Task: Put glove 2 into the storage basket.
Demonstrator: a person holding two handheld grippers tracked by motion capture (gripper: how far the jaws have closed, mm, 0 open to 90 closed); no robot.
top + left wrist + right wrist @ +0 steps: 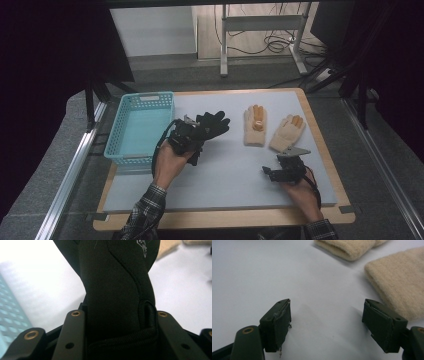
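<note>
From the high view, the left gripper (192, 134) is clamped on a black glove (212, 124), which hangs off the table mat (225, 170) just right of the blue basket (140, 127). The glove's fingers point toward the far right, away from the basket. Two cream gloves with orange patches lie flat on the far right part of the mat: the nearer-centre cream glove (255, 126) and the outer cream glove (287, 132), close beside each other and apart from the black one. The right gripper (280, 172) rests low on the mat in front of the cream gloves, touching neither.

In the left gripper view, the black glove (117, 290) rises between the two jaws, its cuff pinched between them. It blocks the middle of the scene; the blurred basket (10, 310) sits at the left edge.

In the right gripper view, the jaws of the right gripper (327, 317) stand wide apart with only bare mat (262, 272) between them. The cuffs of the two cream gloves (397, 280) lie ahead to the right.
</note>
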